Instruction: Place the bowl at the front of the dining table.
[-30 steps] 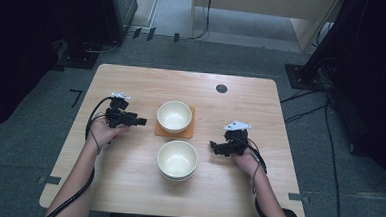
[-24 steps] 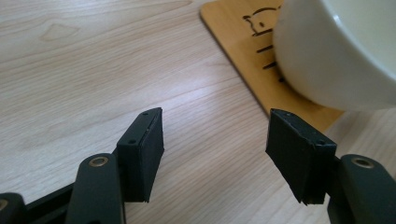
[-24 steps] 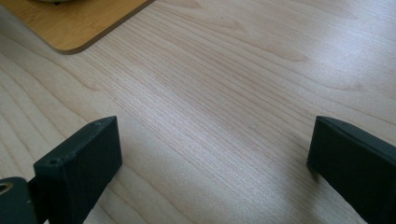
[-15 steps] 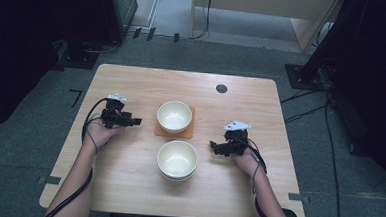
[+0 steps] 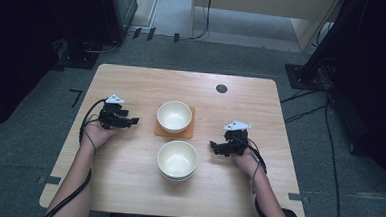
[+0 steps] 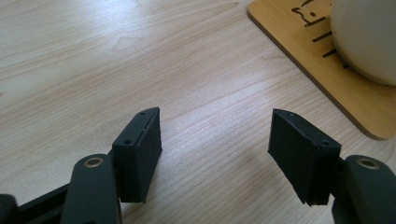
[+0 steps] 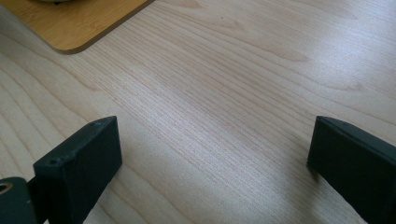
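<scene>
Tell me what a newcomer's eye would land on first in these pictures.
Two cream bowls in the middle of the wooden table: the far bowl sits on an orange-brown coaster, the near bowl on bare wood just in front of it. Flanking them, the left hand-held gripper and the right hand-held gripper point inward, both with jaws open and nothing between them.
</scene>
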